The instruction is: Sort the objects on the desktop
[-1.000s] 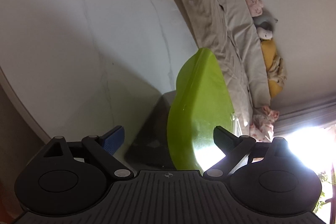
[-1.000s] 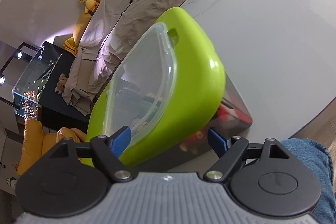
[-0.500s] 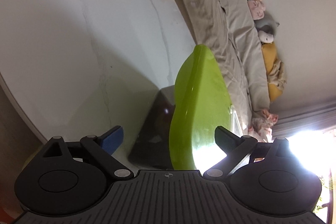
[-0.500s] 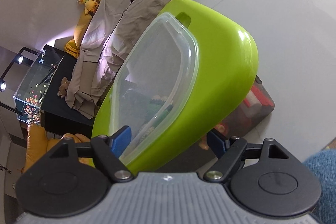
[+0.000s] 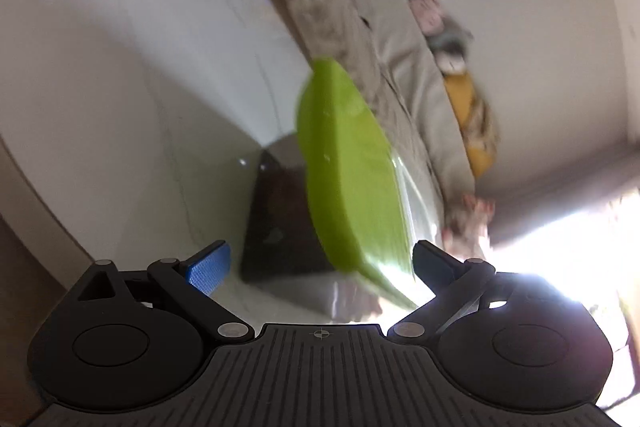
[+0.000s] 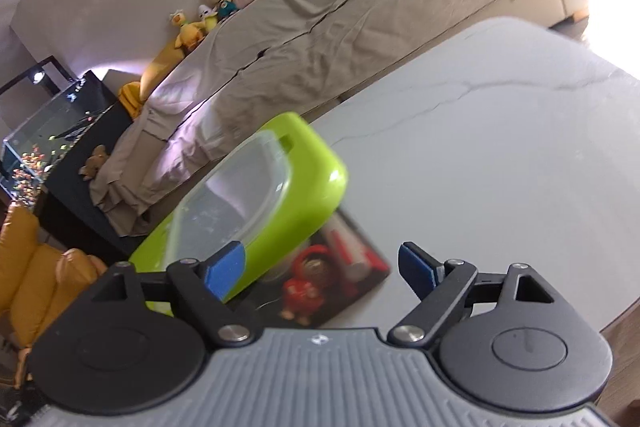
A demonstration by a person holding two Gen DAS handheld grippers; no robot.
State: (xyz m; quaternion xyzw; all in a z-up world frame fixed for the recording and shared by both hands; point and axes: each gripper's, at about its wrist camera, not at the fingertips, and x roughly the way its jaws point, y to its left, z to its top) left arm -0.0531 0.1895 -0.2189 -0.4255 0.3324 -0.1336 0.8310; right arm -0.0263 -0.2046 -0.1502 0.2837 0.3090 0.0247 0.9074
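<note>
A lime-green box with a clear lid (image 6: 280, 199) sits on a dark box (image 6: 340, 279) that shows red figures through its side, at the near corner of the white marble table (image 6: 500, 155). In the left wrist view the green box (image 5: 348, 179) and the dark box (image 5: 280, 223) lie between and just ahead of my fingers; the picture is blurred. My left gripper (image 5: 320, 265) is open and empty. My right gripper (image 6: 320, 271) is open and empty, drawn back from the boxes, its left finger in front of the green box's near side.
A long beige-covered sofa (image 6: 340, 27) with several plush toys (image 6: 216, 3) runs behind the table. A fish tank on a black cabinet (image 6: 52, 131) and a yellow chair (image 6: 36, 267) stand at the left. Bright window glare fills the left wrist view's lower right.
My right gripper has pulled back and up from the green box, which now looks smaller and farther off. The left wrist view has shifted and blurred; both grippers stay open.
</note>
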